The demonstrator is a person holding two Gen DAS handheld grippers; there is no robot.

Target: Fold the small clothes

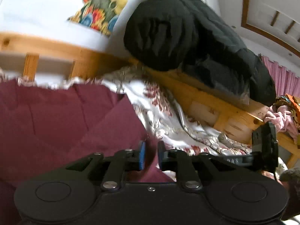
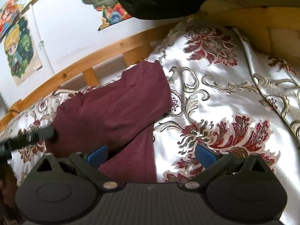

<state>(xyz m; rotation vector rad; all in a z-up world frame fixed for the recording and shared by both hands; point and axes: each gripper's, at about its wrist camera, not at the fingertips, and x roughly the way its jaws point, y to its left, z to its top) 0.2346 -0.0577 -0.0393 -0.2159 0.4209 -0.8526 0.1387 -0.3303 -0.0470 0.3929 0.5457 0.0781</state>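
A maroon garment (image 1: 61,120) lies on the floral bedspread (image 1: 165,116). My left gripper (image 1: 151,154) is shut on a fold of the maroon cloth near its right edge. In the right wrist view the same maroon garment (image 2: 120,105) lies partly folded, with one part reaching down between my fingers. My right gripper (image 2: 150,152) is open wide just above the cloth and bedspread (image 2: 225,97), holding nothing. The left gripper (image 2: 28,136) shows at the left edge of that view. The right gripper (image 1: 264,146) shows at the right of the left wrist view.
A wooden bed rail (image 1: 206,97) runs behind the bedspread, with a black jacket (image 1: 187,37) draped over it. Colourful pictures (image 2: 20,50) hang on the white wall. Pink cloth (image 1: 281,120) is heaped at the far right.
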